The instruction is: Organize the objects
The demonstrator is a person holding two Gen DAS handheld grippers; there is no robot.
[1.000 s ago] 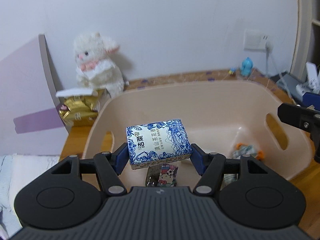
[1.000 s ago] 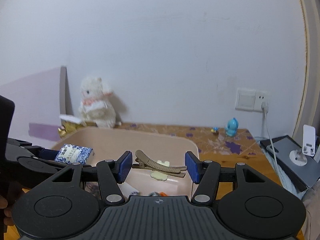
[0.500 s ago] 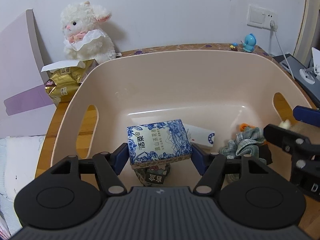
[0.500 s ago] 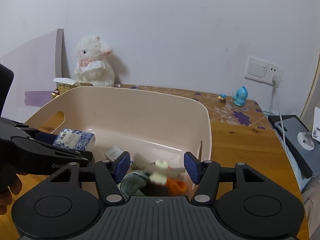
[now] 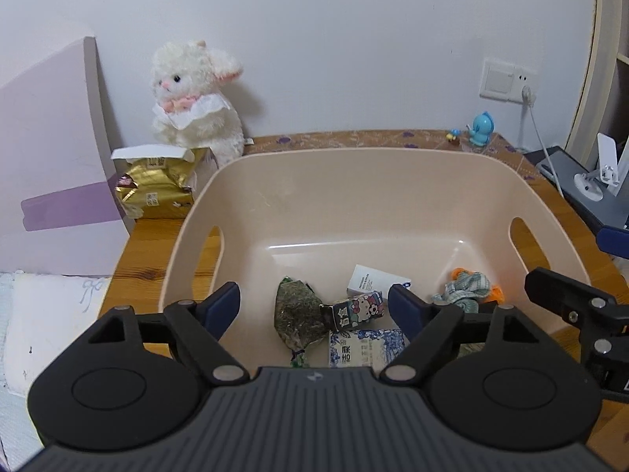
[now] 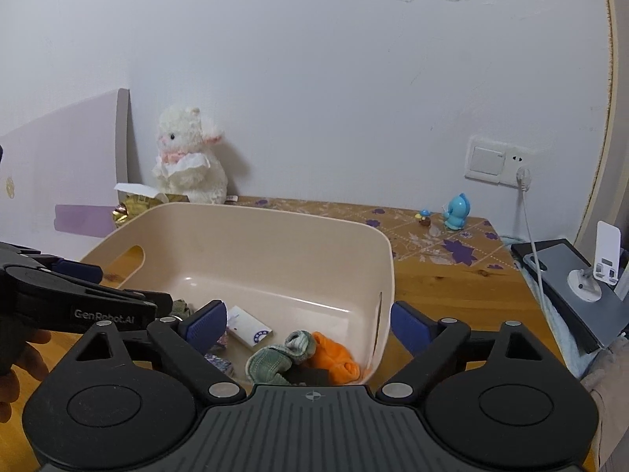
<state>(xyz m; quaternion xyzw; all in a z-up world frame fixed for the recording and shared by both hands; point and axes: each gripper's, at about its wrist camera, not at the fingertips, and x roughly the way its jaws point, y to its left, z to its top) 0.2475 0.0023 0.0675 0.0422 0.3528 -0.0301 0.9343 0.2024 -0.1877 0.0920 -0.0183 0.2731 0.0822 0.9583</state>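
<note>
A second ago the left gripper (image 5: 313, 306) was pinching the blue-and-white tissue pack (image 5: 365, 348). Now its fingers are spread wide with nothing between them, and the pack lies flat on the floor of the pink bin (image 5: 354, 173), close to the near wall, partly hidden by the gripper body.

The right gripper (image 6: 308, 320) has changed too — a second ago it held a brown hair clip, and now its fingers are wide apart and empty. I cannot see the clip in the bin now.

The tissue pack is a small soft block with blue flower swirls and blue writing on white. Just behind it, touching it, is a little box with a cartoon cat (image 5: 357, 310). Beside that box lies a greenish bag (image 5: 297, 314) with a crinkly look. A white card box (image 5: 377, 281) rests further back. Near the right wall of the bin sit a green-grey cloth (image 6: 281, 356) and something orange (image 6: 334, 358), pressed together.

The bin stands on a wooden table (image 6: 452, 287). Behind it — by the wall — are a white plush lamb (image 5: 196, 106) and a gold packet box (image 5: 157, 188).
</note>
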